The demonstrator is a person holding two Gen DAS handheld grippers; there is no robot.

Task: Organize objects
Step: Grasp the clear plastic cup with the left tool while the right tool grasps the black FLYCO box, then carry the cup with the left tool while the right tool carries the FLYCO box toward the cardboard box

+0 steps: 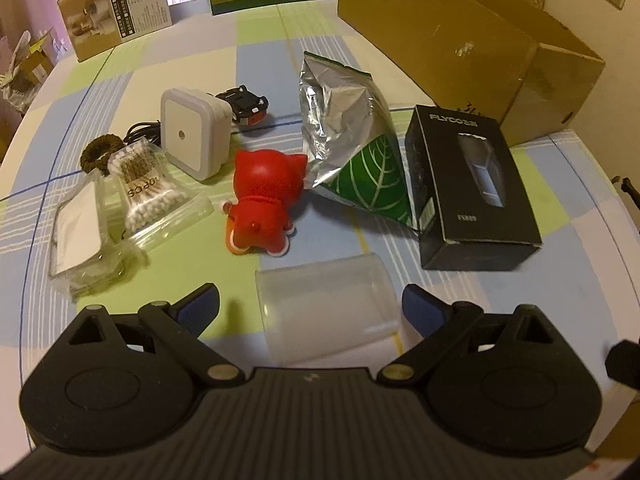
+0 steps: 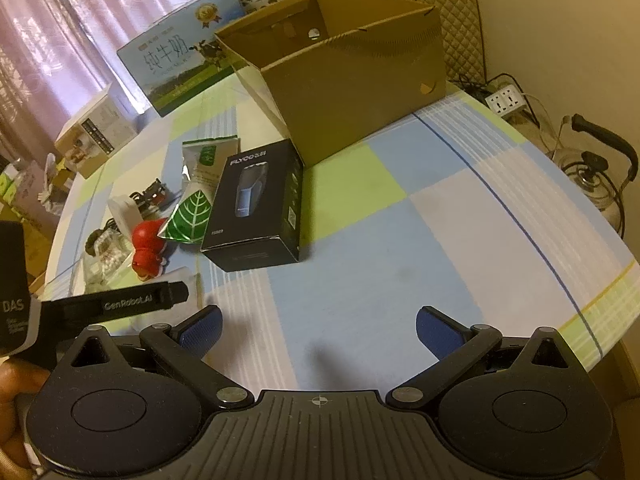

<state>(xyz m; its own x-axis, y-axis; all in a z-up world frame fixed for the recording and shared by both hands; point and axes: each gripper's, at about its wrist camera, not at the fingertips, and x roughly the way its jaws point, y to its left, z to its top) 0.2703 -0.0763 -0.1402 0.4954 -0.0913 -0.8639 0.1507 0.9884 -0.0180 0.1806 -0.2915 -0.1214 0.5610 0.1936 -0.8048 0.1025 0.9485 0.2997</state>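
My left gripper (image 1: 310, 310) is open, its blue pads on either side of a clear plastic cup (image 1: 326, 314) lying on its side, without touching it. Beyond the cup lie a red toy figure (image 1: 262, 208), a silver and green foil bag (image 1: 352, 152), a black shaver box (image 1: 468, 188), a white square night light (image 1: 192, 132), a bag of cotton swabs (image 1: 148, 188) and a small toy car (image 1: 244, 108). My right gripper (image 2: 318, 330) is open above bare tablecloth, with the shaver box (image 2: 256, 204) ahead to the left. An open cardboard box (image 2: 344, 64) stands behind it.
Milk cartons (image 2: 180, 64) and a printed carton (image 1: 116, 8) line the table's far side. A brown hair tie (image 1: 100, 152) and a clear packet (image 1: 80, 232) lie at the left. A power strip (image 2: 506, 100) and a kettle (image 2: 596, 168) sit past the table's right edge.
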